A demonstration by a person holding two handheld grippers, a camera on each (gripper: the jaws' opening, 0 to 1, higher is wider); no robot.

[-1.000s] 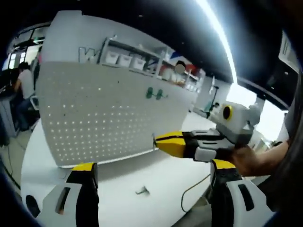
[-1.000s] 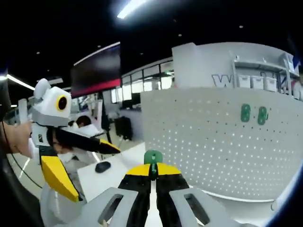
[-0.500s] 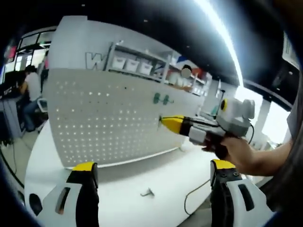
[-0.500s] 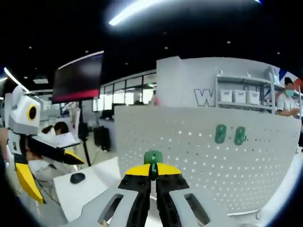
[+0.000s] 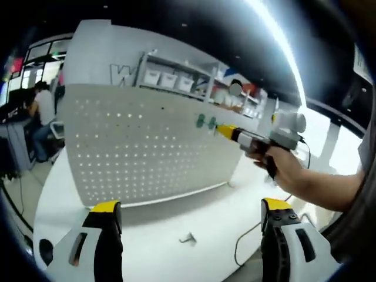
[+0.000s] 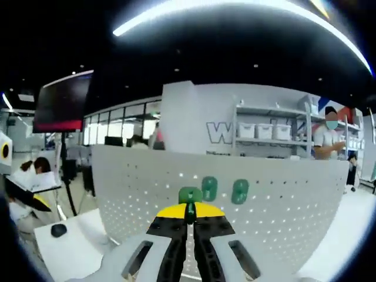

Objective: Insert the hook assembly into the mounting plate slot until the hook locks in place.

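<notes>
Right tongs [image 6: 189, 218], clenched on a green hook [image 6: 190, 195], near the pegboard [image 6: 282, 205]; next, seat it. Left tongs [image 5: 191, 220] released.

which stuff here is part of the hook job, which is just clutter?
Job:
- green hook, shut in the right hand-held gripper
- white pegboard
- two green hooks already on the board
- left hand-held gripper, jaws apart and empty

Lying about:
- small metal piece on the table
- cable
- shelf with bins

Grey tool [image 6: 189, 218], yellow-and-black tips
</notes>
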